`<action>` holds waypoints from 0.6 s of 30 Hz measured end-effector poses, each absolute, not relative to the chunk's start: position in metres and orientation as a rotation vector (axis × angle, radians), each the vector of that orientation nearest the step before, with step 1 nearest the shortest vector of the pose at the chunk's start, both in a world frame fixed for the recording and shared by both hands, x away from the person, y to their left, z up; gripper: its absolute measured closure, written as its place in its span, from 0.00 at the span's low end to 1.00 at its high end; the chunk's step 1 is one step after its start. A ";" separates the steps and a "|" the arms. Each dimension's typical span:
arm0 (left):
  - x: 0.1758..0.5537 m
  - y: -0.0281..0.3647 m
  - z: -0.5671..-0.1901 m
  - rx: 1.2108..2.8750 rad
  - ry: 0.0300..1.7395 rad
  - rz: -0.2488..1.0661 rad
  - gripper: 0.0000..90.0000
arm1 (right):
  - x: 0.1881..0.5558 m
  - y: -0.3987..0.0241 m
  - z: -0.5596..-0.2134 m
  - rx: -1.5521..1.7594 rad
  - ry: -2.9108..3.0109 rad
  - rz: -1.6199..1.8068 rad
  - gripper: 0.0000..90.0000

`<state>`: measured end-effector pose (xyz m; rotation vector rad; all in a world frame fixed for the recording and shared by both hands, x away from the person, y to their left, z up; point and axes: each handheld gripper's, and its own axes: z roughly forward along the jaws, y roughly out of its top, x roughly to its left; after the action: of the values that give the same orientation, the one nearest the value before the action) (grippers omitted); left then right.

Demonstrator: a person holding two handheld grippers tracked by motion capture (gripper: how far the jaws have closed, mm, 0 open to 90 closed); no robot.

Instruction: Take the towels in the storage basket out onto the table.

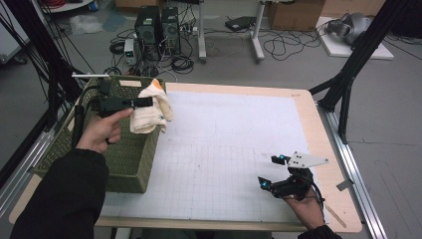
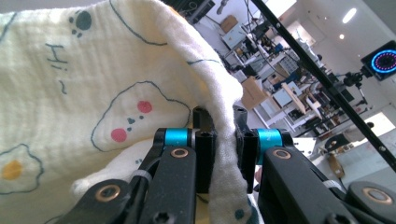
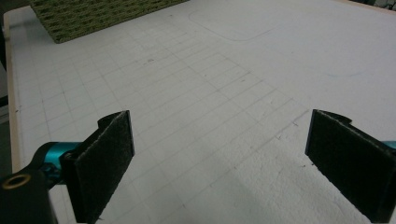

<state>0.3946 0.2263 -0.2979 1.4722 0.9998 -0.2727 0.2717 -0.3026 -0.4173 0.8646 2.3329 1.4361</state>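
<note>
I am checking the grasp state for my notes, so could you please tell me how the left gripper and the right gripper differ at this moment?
The left gripper has its jaws shut on the cream printed cloth; the right gripper has its jaws wide open with nothing between them. The left gripper is held up over the green woven basket; the right gripper sits low over the white gridded mat. Both have black jaws with blue fittings.

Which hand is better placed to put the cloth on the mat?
Left. The left gripper is shut on the cloth, which hangs by the basket edge next to the mat. The right gripper rests open far across the mat.
</note>
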 end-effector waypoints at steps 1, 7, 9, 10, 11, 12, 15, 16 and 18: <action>0.395 0.223 -0.298 1.474 0.996 -0.275 0.91 | 0.271 -0.302 -0.417 0.869 2.336 1.437 0.08; 0.397 0.209 -0.294 1.492 0.968 -0.287 0.91 | 0.272 -0.302 -0.417 0.863 2.336 1.439 0.08; 0.398 0.203 -0.294 1.499 0.960 -0.297 0.91 | 0.272 -0.302 -0.417 0.863 2.335 1.439 0.08; 0.398 0.200 -0.295 1.502 0.958 -0.300 0.91 | 0.272 -0.302 -0.417 0.863 2.335 1.439 0.08; 0.399 0.196 -0.296 1.508 0.957 -0.303 0.91 | 0.272 -0.302 -0.417 0.863 2.335 1.439 0.08; 0.399 0.193 -0.296 1.511 0.955 -0.306 0.91 | 0.272 -0.302 -0.417 0.857 2.334 1.437 0.08; 0.401 0.183 -0.299 1.527 0.947 -0.315 0.91 | 0.272 -0.302 -0.417 0.859 2.330 1.443 0.08; 0.401 0.179 -0.299 1.531 0.945 -0.320 0.91 | 0.272 -0.302 -0.417 0.859 2.331 1.444 0.08; 0.402 0.173 -0.300 1.537 0.943 -0.325 0.91 | 0.272 -0.302 -0.417 0.858 2.331 1.444 0.08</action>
<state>0.4024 0.1734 -0.3001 1.5368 0.9427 -0.3253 0.2720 -0.3024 -0.4167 0.8579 2.3311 1.4438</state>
